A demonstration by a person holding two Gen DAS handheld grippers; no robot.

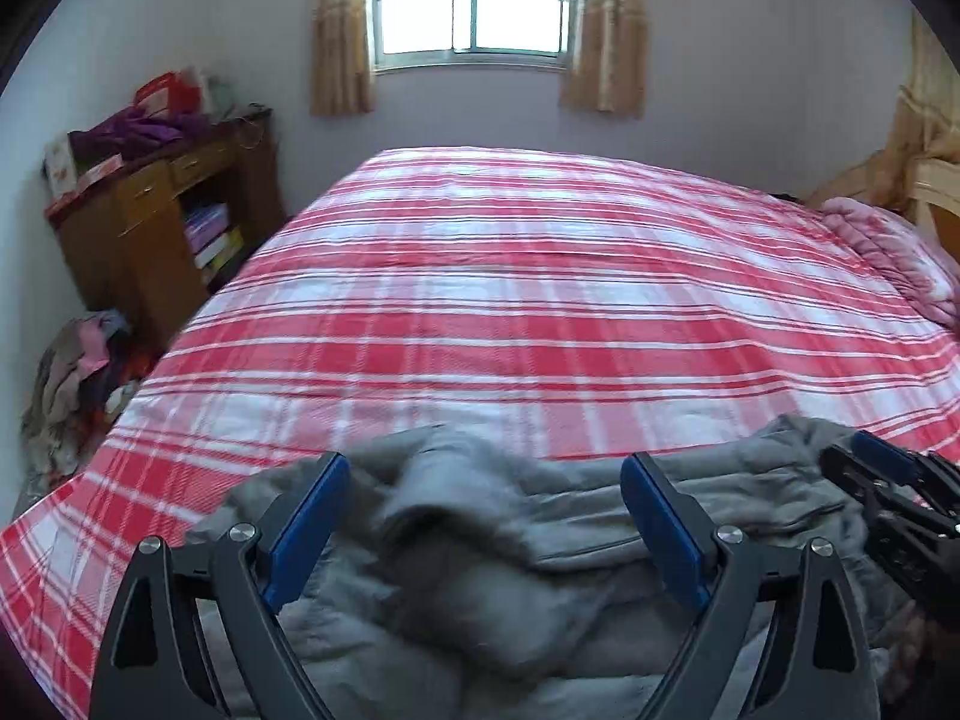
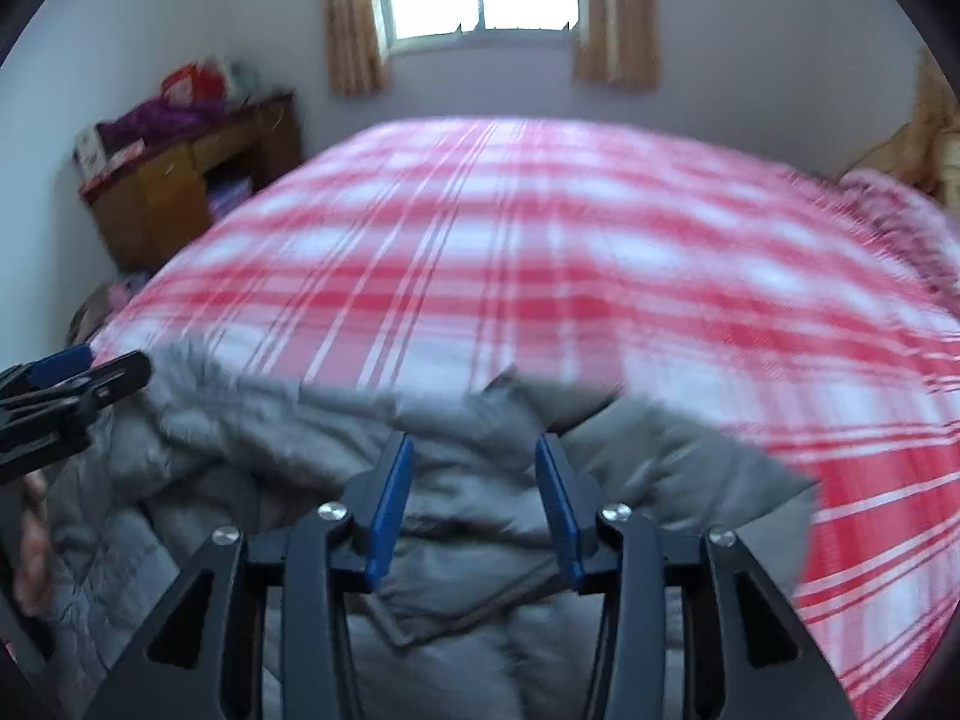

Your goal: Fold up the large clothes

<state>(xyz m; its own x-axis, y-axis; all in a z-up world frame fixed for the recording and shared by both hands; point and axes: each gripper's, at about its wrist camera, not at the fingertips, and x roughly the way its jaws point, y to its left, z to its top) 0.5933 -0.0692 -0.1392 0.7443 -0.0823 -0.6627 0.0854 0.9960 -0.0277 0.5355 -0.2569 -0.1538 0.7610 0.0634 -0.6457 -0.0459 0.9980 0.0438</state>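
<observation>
A grey padded jacket lies crumpled on the near edge of the bed; it also shows in the right wrist view. My left gripper is wide open just above the jacket, with nothing between its blue pads. My right gripper is open with a narrower gap, over the jacket's right part. The right gripper shows at the right edge of the left wrist view. The left gripper shows at the left edge of the right wrist view. Both views are blurred near the jacket.
The bed carries a red and white plaid sheet. A pink blanket lies at its far right. A wooden cabinet with clothes on top stands at the left wall. A pile of clothes lies on the floor.
</observation>
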